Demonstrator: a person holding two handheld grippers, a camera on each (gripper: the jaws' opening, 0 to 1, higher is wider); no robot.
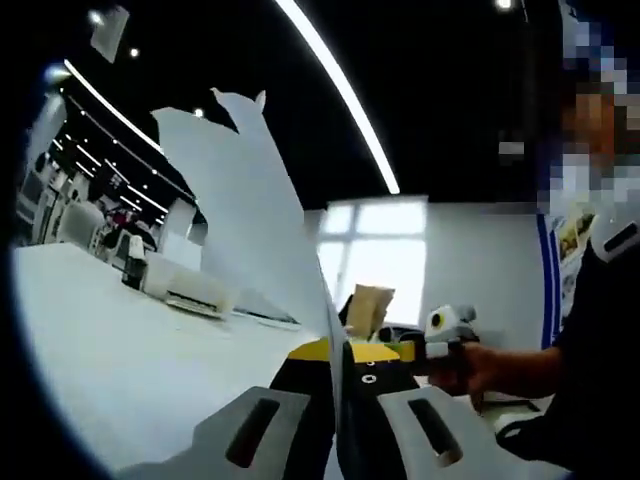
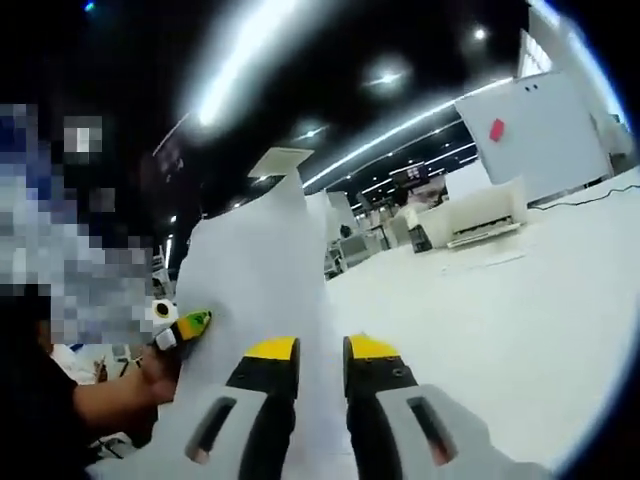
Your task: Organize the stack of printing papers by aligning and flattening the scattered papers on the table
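Papers [image 1: 250,220] stand upright off the white table [image 1: 110,350], pinched at their lower edge on both sides. On the left, the left gripper [image 1: 338,400] has its jaws clamped together on the sheets; on the right, the right gripper [image 2: 320,370] likewise grips them [image 2: 265,290], jaws closed on the paper. Held only low down, the tall sheets may flop or fan apart, and uneven pulling between hands could crease or tear them.

I count two grippers, the left gripper [image 1: 340,375] and the right gripper [image 2: 320,365]. Between their jaws stands one bundle of papers [image 1: 255,210]. There is one white table [image 1: 110,350], one person's hand [image 1: 470,372], and one printer [image 2: 478,222].
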